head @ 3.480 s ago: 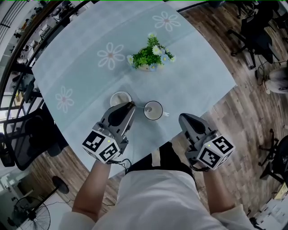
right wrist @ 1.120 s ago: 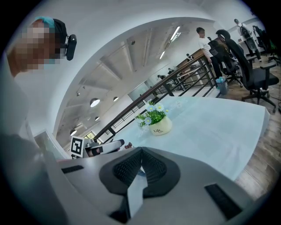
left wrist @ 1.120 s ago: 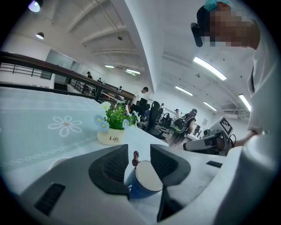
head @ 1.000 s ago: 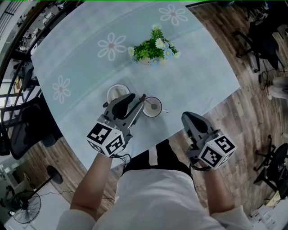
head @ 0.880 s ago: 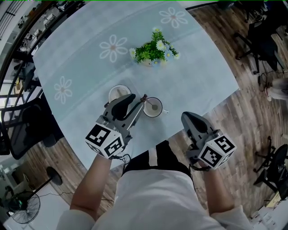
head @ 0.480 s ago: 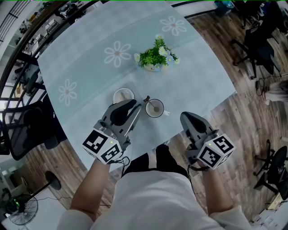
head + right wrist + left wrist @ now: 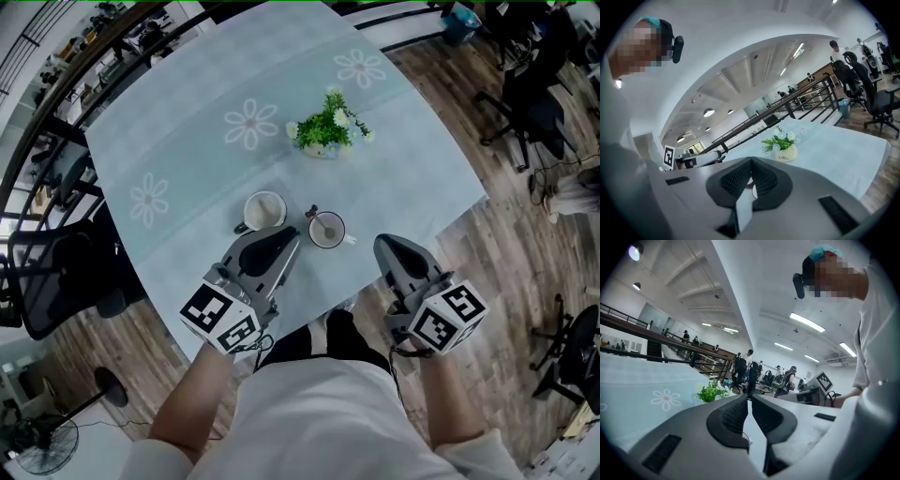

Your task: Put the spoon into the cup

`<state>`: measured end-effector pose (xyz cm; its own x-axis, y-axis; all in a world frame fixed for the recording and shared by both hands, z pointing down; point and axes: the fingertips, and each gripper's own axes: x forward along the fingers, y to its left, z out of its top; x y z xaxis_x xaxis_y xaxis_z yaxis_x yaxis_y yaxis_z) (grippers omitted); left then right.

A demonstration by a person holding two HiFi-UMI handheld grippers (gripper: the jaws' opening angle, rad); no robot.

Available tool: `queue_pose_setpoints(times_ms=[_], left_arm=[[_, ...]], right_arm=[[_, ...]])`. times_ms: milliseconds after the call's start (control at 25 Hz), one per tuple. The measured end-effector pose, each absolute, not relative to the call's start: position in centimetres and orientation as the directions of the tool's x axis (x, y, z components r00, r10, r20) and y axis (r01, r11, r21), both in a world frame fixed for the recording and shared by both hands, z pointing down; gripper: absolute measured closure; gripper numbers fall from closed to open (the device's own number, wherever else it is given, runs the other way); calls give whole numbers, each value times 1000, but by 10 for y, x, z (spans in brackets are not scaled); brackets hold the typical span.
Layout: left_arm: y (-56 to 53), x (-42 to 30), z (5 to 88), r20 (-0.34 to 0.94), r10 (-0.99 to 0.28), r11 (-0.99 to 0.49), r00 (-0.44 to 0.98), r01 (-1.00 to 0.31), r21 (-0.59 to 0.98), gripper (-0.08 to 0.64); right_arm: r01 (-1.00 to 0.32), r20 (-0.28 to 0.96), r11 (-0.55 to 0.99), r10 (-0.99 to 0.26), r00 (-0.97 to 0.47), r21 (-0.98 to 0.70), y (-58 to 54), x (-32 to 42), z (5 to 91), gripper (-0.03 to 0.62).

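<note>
Your spoon (image 7: pixel 319 219) sits in the cup (image 7: pixel 328 246) — task done. Left tongs (image 7: pixel 749 399) have just been closing, a sliver apart, empty; right tongs (image 7: pixel 751 161) closed, empty.

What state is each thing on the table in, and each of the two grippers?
Spoon: standing in the cup, handle leaning out.
Cup: upright, holding the spoon.
Second cup: upright, no spoon.
Potted flowers: upright.
Left gripper: empty, fingers just been closing, slit left.
Right gripper: fingers shut, empty.
</note>
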<state>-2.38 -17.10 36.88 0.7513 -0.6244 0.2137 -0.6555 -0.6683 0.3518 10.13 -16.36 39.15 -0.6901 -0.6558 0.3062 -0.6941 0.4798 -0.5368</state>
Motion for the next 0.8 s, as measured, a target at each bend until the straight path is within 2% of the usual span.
queue_pose_setpoints(times_ms=[800], left_arm=[[-158, -43, 337, 166, -604, -710, 780, -621, 332, 538]], right_arm=[[-709, 273, 518, -680, -681, -479, -160, 76, 359, 571]])
